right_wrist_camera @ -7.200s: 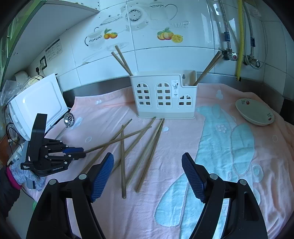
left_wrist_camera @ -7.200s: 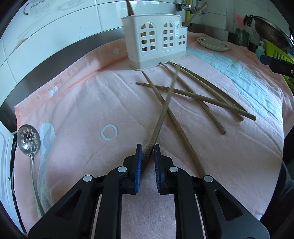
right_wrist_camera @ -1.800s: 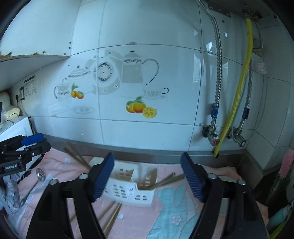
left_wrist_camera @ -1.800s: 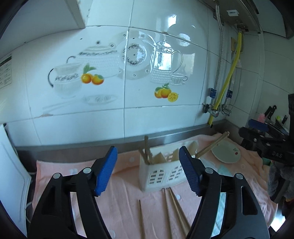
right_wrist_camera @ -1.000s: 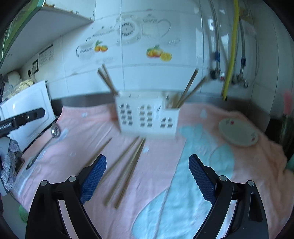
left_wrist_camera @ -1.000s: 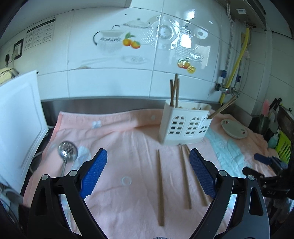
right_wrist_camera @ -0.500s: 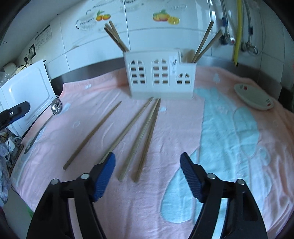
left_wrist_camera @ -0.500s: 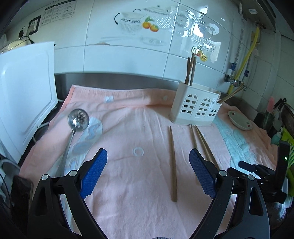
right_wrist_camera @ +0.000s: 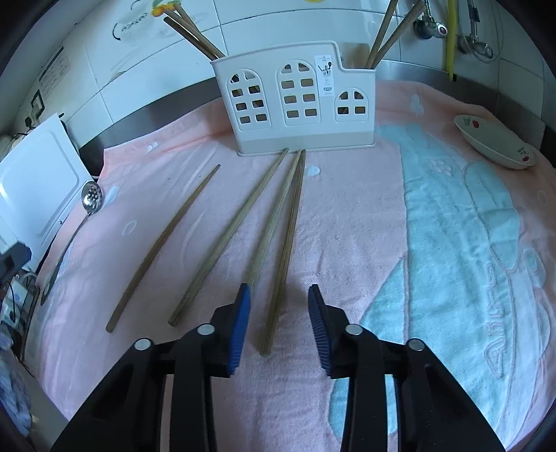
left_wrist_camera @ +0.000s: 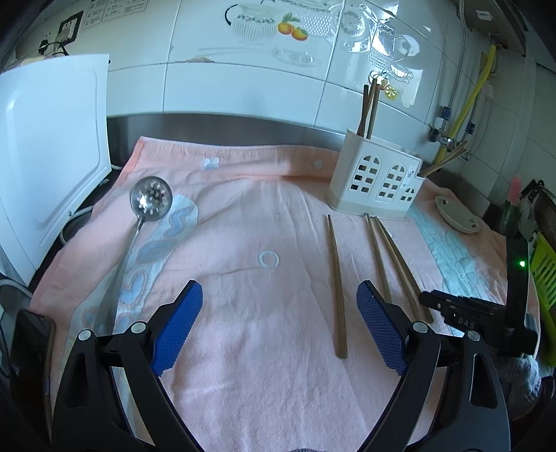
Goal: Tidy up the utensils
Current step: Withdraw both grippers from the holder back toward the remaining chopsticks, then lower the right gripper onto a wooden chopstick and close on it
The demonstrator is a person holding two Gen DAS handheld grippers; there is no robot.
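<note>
Several wooden chopsticks lie on the pink towel in front of the white utensil holder point(right_wrist_camera: 295, 101). In the right wrist view the rightmost chopstick point(right_wrist_camera: 286, 247) runs between my right gripper's point(right_wrist_camera: 279, 314) open fingers, near its near end; the others point(right_wrist_camera: 227, 240) point(right_wrist_camera: 163, 247) lie left of it. The holder point(left_wrist_camera: 375, 180) holds chopsticks point(right_wrist_camera: 193, 31) at its left and right ends. My left gripper point(left_wrist_camera: 279, 325) is wide open and empty above the towel, left of a single chopstick point(left_wrist_camera: 336, 285). The right gripper also shows in the left wrist view point(left_wrist_camera: 476, 313).
A perforated metal ladle point(left_wrist_camera: 139, 222) lies on the towel's left part. A small white dish point(right_wrist_camera: 493, 142) sits at the back right. A white appliance point(left_wrist_camera: 45, 167) stands at the left. Tiled wall and pipes point(left_wrist_camera: 462, 104) behind. A green rack point(left_wrist_camera: 545, 274) is at the right edge.
The left gripper has dropped its chopstick into the holder and come back low and open. The right gripper has moved down and forward over the rightmost chopstick, its jaws narrower than before.
</note>
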